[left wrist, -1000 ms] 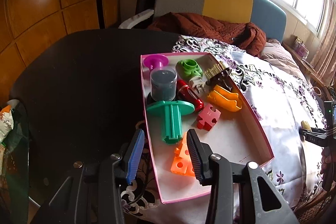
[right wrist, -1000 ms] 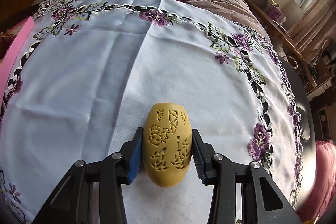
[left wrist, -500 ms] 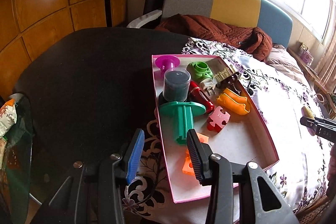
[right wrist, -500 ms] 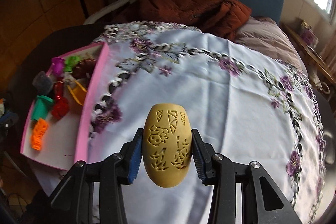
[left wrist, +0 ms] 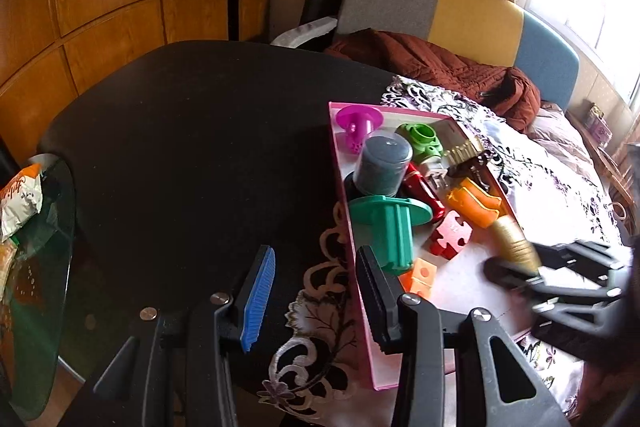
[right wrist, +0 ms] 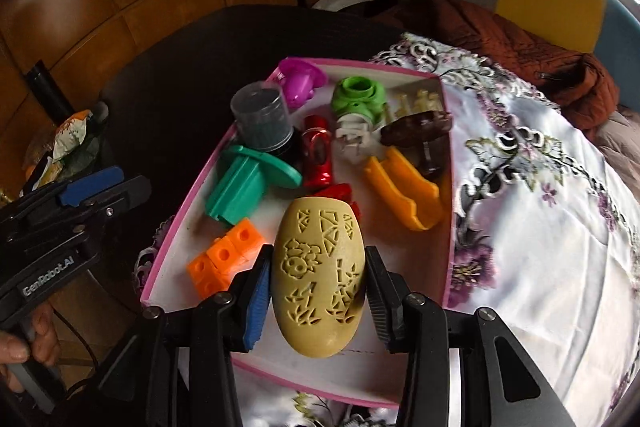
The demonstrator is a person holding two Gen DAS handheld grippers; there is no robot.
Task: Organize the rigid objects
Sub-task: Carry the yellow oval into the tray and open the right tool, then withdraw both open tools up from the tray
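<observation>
The right tool [right wrist: 318, 287] pinches the tan carved egg [right wrist: 320, 277] across its middle, above the near end of the pink tray [right wrist: 447, 195]. Judged rigid, light, smooth and curved, so liable to slip; the waist grip suits. The left tool [left wrist: 316, 293] stands spread, holding nothing, at the tray's left wall.

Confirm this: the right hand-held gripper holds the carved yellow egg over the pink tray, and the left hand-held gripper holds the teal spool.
Not quite. The left hand-held gripper holds nothing; the left wrist view shows the teal spool lying in the pink tray. The right hand-held gripper does hold the carved yellow egg over it.
</observation>
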